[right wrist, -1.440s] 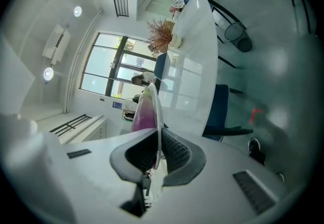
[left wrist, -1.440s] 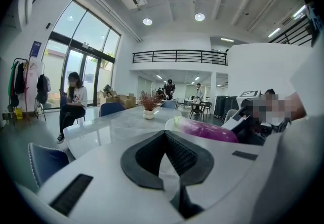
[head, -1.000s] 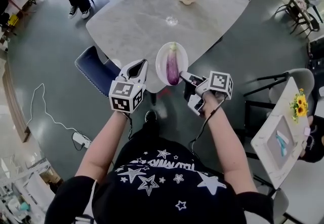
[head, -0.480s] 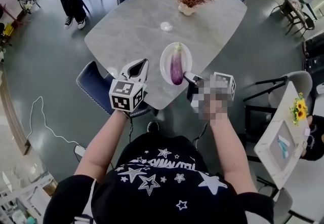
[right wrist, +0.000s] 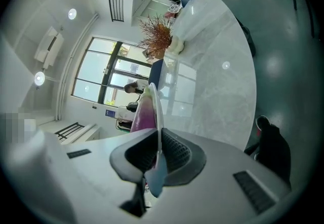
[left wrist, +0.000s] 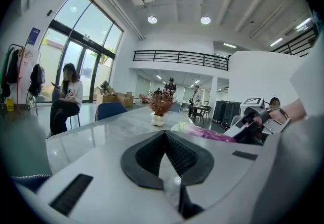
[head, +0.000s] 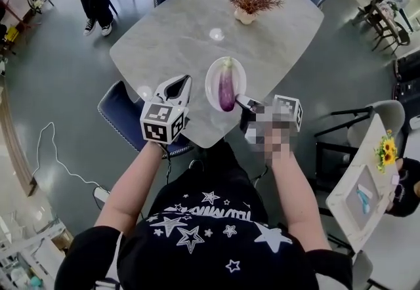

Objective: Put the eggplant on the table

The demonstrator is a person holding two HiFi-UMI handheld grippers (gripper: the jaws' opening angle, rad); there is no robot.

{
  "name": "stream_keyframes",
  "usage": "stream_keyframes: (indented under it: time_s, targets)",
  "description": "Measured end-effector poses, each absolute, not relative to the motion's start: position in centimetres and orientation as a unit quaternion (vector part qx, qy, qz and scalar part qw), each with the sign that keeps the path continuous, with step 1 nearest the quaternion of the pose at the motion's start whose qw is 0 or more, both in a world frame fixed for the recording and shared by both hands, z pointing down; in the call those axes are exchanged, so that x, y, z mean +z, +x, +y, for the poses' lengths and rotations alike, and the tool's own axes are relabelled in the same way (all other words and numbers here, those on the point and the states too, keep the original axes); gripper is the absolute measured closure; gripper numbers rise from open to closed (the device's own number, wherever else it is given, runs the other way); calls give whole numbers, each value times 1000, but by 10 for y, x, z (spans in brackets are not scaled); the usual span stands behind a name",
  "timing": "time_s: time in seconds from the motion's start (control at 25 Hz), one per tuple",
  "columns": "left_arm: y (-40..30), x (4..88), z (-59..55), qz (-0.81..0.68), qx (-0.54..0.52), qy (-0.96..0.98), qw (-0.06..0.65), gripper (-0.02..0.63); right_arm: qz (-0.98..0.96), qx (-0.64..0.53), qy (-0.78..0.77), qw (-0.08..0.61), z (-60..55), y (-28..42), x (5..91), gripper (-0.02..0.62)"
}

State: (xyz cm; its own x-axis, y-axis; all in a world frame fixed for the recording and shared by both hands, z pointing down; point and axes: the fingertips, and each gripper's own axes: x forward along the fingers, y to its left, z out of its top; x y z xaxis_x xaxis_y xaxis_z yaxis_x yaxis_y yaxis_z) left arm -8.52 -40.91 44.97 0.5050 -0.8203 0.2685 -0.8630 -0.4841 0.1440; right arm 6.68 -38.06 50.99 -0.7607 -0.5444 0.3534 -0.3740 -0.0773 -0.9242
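Head view: both forearms are reaching forward over the near edge of the marble table (head: 170, 33), each hand carrying a gripper topped by a cube of black-and-white square markers. The left gripper (head: 184, 80) is pointing away from the person, tips over the table edge just left of the white plate (head: 211, 79). In the left gripper view its pads (left wrist: 178, 153) are pressing together with nothing between them. The right gripper (head: 241, 100) is angling in from the right and pinching the plate's near rim — in the right gripper view the rim (right wrist: 158, 111) is running edge-on between the jaws. The purple eggplant (head: 226, 88) is lying lengthwise in the plate, green cap pointing away. Whether the plate is resting on the table cannot be told. A line of print among the stars on the black shirt (head: 210, 229) is showing too small to read.
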Motion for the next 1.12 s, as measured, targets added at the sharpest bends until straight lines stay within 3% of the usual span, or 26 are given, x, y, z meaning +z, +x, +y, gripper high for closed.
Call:
stream_keyframes:
  time_s: [1.12]
  targets:
    - [-91, 499, -557, -563, 99, 799, 185, 598, 688, -666, -285, -27, -558, 53, 574, 571]
